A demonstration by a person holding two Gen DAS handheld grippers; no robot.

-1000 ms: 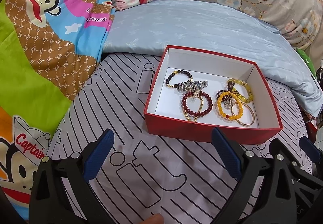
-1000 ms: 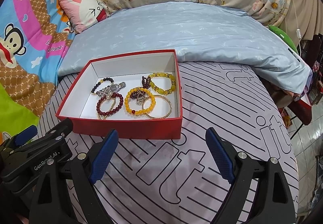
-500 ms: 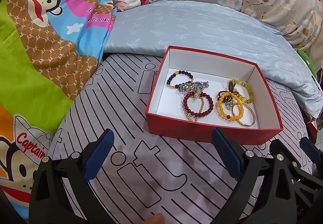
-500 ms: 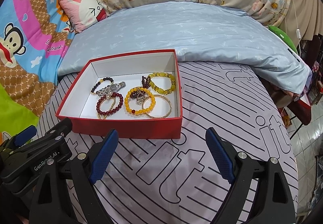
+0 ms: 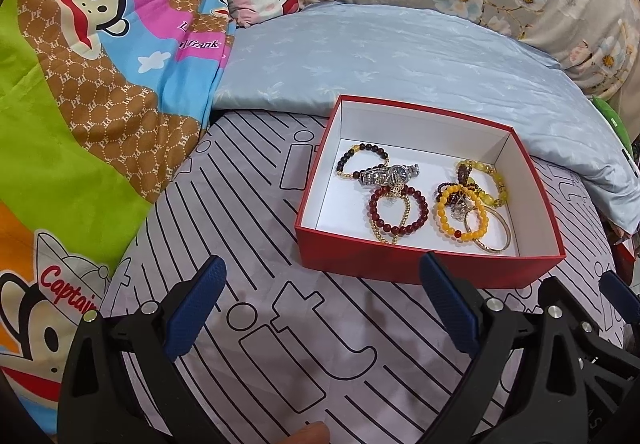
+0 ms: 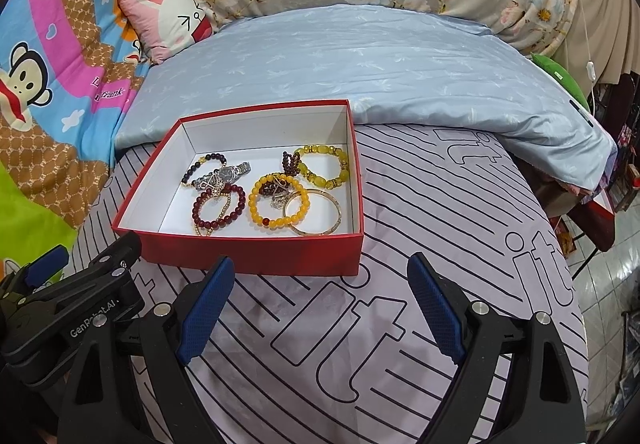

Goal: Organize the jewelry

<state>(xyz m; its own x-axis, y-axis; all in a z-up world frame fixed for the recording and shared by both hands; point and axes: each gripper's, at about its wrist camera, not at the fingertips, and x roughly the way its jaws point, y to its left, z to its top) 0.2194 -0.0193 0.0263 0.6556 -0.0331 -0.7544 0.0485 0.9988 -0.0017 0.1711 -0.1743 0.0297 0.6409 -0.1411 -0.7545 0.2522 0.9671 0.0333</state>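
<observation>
A red box (image 5: 420, 268) (image 6: 256, 256) with a white inside rests on the striped bedsheet. Inside lie several pieces: a silver watch (image 5: 390, 175) (image 6: 224, 176), a dark red bead bracelet (image 5: 398, 213) (image 6: 218, 205), an orange bead bracelet (image 5: 460, 217) (image 6: 278, 203), a yellow-green bead bracelet (image 6: 322, 167), a gold bangle (image 6: 314, 217) and a dark bead bracelet (image 5: 360, 159). My left gripper (image 5: 322, 308) is open, short of the box's near left corner. My right gripper (image 6: 320, 308) is open too, just before the box's near wall. Neither holds anything.
A light blue quilt (image 6: 360, 71) is folded behind the box. A cartoon monkey blanket (image 5: 80, 103) covers the left side, with a pink pillow (image 6: 168, 19) at the back. The bed's edge (image 6: 576, 244) drops off at the right. A fingertip (image 5: 308, 434) shows at the bottom.
In the left wrist view the box has drifted slightly right and down, so the left gripper has shifted a little. The right wrist view is unchanged.
</observation>
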